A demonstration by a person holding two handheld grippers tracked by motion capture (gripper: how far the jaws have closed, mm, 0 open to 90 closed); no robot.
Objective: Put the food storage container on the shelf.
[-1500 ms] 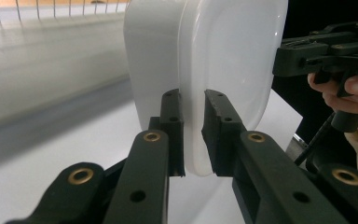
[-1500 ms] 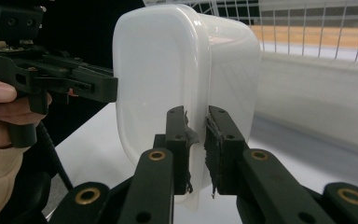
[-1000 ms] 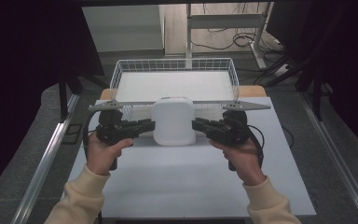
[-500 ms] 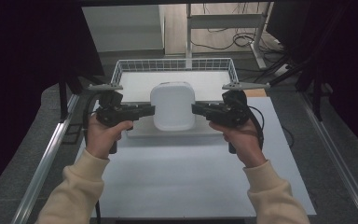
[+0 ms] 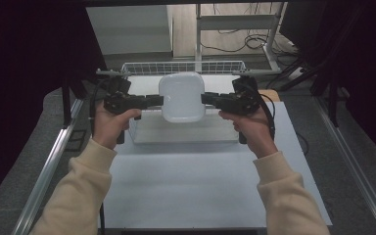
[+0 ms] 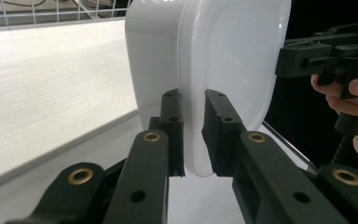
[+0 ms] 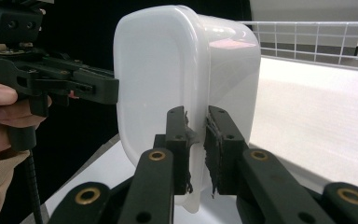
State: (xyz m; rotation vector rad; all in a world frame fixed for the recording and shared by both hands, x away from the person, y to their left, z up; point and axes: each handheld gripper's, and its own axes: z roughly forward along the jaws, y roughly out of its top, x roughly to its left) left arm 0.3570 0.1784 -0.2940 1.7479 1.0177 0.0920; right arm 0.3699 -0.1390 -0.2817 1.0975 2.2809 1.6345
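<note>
Left gripper (image 5: 157,101): your arm reaches forward — jaws pinching the white container's (image 5: 181,97) rim.
Right gripper (image 5: 206,99): mirrored, pinching the opposite rim (container above the wire basket (image 5: 183,67)).

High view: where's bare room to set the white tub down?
The wire basket floor under and behind the tub is bare. So is the white table between the basket's near wall and the forearms. It is crowded at the tub's sides, where left gripper and right gripper clamp its rim.
</note>
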